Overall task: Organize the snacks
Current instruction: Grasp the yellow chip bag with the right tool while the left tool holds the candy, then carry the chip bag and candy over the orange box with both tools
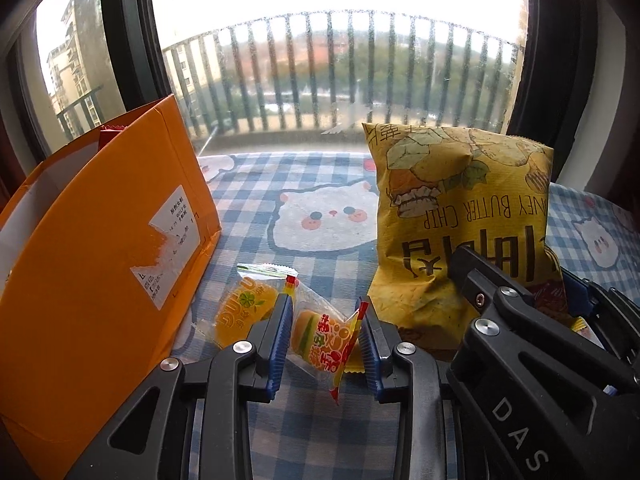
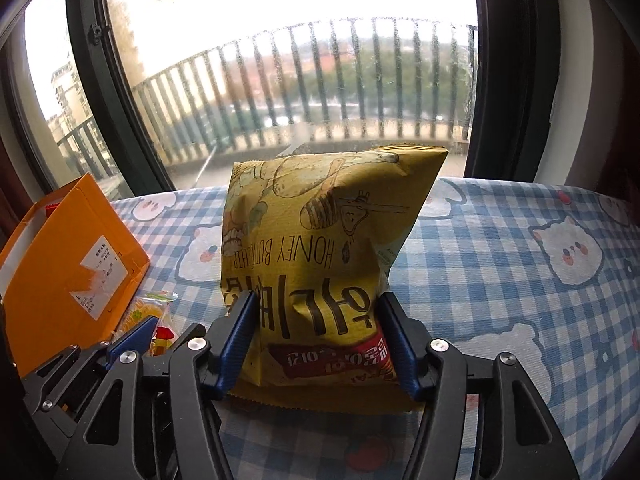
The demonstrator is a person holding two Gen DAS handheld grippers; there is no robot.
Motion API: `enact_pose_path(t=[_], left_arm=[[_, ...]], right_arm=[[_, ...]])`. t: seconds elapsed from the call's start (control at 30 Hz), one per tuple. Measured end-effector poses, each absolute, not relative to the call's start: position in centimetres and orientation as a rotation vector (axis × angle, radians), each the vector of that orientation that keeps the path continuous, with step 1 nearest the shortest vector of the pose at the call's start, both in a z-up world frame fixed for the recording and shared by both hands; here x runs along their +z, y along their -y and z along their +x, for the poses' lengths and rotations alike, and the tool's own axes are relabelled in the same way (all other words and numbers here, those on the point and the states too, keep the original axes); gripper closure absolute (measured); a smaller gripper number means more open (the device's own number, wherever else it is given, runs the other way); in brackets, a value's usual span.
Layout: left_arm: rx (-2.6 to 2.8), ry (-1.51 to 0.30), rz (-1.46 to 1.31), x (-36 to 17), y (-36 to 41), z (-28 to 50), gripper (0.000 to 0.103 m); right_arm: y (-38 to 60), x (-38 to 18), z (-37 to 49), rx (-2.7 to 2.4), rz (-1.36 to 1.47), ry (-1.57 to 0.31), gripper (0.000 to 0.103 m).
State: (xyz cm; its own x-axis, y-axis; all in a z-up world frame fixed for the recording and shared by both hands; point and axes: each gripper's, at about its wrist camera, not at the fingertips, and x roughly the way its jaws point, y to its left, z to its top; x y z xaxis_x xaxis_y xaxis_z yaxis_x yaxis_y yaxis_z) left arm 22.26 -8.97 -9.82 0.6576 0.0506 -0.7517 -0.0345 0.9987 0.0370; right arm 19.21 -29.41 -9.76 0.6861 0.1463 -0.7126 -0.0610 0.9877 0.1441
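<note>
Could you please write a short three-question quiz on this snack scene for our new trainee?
1. True or false: the right gripper is shut on the chip bag.
2. What sits between the fingers of the left gripper? A) burger gummy packet B) a spoon C) a cup
3. Fill in: the orange box stands to the ___ of the chip bag.

Key: 1 true; 2 A; 3 left.

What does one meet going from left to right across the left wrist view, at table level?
Orange box → orange jelly pack → burger candy pack between the left tongs → chip bag → right tongs.
</note>
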Motion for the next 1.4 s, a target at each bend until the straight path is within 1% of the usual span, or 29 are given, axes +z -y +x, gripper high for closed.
enact_pose_path(t=[0.1, 0.2, 0.4, 0.57, 1.03, 1.4], left_arm=[[0.041, -0.841, 0.024, -9.4, 9.0, 21.6, 0.072], [0.023, -0.839, 0.021, -8.9, 9.0, 20.6, 0.072], [-0.007, -0.821, 0.016, -8.2, 9.1, 18.7, 0.072], [-0.022, -0.808, 0.013, -7.8, 9.1, 17.3, 0.072], [-0.035, -0.772, 0.002, -6.5, 8.6, 14.1, 0.072], [-0.046, -0.691, -0.010, -3.5, 7.9, 10.6, 0.072]], right_arm=[[29.6, -9.5, 18.7, 0.110, 0.121, -0.801, 0.049], [29.7, -9.1, 17.9, 0.102, 0.123, -0.796, 0.052], [29.8, -8.4, 15.9, 0.095, 0.133, -0.797, 0.053], [29.8, -7.7, 14.2, 0.089, 0.132, -0.783, 0.057], [29.6, -6.2, 9.3, 0.088, 0.138, -0.757, 0.059], [29.4, -2.9, 5.0, 0.081, 0.138, -0.688, 0.059]])
